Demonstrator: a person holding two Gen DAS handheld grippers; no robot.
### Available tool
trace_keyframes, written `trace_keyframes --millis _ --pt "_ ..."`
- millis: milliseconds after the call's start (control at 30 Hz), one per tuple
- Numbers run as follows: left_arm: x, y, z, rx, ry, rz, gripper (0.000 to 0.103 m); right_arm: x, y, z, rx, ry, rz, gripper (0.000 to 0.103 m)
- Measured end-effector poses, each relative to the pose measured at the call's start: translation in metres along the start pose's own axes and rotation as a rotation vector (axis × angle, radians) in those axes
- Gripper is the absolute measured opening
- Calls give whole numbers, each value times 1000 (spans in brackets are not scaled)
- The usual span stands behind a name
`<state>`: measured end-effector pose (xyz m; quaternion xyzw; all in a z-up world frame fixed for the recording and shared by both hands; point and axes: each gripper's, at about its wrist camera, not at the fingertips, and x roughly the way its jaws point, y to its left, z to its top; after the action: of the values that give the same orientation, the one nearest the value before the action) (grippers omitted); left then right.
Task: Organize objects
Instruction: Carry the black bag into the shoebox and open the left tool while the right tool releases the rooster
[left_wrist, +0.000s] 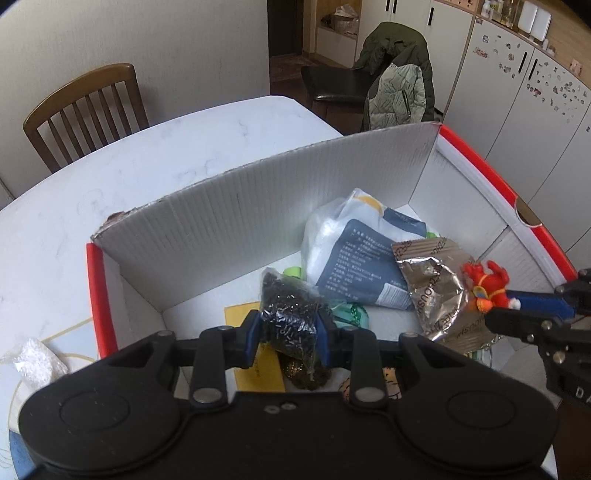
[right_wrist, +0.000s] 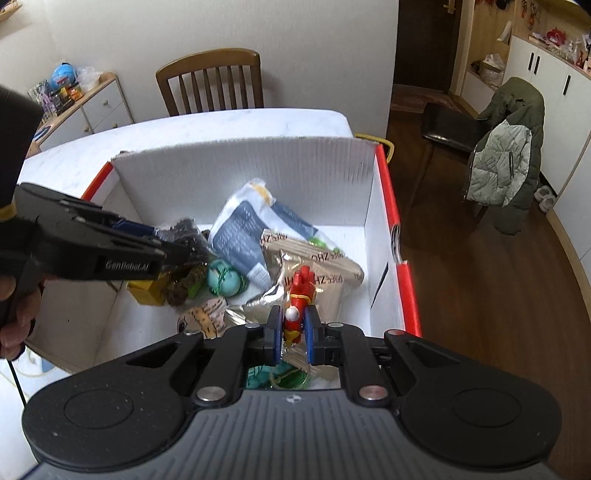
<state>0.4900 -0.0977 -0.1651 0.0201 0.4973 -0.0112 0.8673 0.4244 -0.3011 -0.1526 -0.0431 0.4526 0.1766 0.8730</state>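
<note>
**Both tongs holding items over the box**

Right now you are working over the open white corrugated cardboard box with red edges (left_wrist: 229, 206), which is sitting on the white marble-patterned worktop (left_wrist: 147, 147). Your left tongs (left_wrist: 288, 332) are clenching a clear plastic bag of small dark beads (left_wrist: 288, 310), holding it above the box's near left part, over a yellow card (left_wrist: 243, 317) lying on the box floor. Your right tongs (right_wrist: 293, 332) are gripping a small red toy figure with a white round end (right_wrist: 297, 295), keeping it above a crumpled silver foil packet (left_wrist: 436, 291) on the box's right side. Deeper inside, a white and blue printed pouch (left_wrist: 354, 258) is resting near the back wall, and a pale green ball wrapped in green string (right_wrist: 223, 282) is lying beside the bead bag.
</note>
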Motion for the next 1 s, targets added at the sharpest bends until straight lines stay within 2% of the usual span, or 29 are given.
trace_keyframes --millis 233,433,567,767,900,1000 --pt "6 -4 2 16 41 9 32 -3 -3 0 9 1 18 12" --pt "2 -4 1 4 42 16 36 -9 -3 0 14 -7 28 13" --pt "-6 -4 -1 -3 23 22 55 -15 -4 0 17 -17 42 13" --pt "-23 -4 -5 -11 -9 22 59 -27 -2 2 29 -39 64 17" --pt "-39 -2 -9 -18 -38 22 64 -38 2 2 28 -64 79 27" --pt "-52 -1 -12 -23 -58 19 64 -45 5 4 24 -77 94 27"
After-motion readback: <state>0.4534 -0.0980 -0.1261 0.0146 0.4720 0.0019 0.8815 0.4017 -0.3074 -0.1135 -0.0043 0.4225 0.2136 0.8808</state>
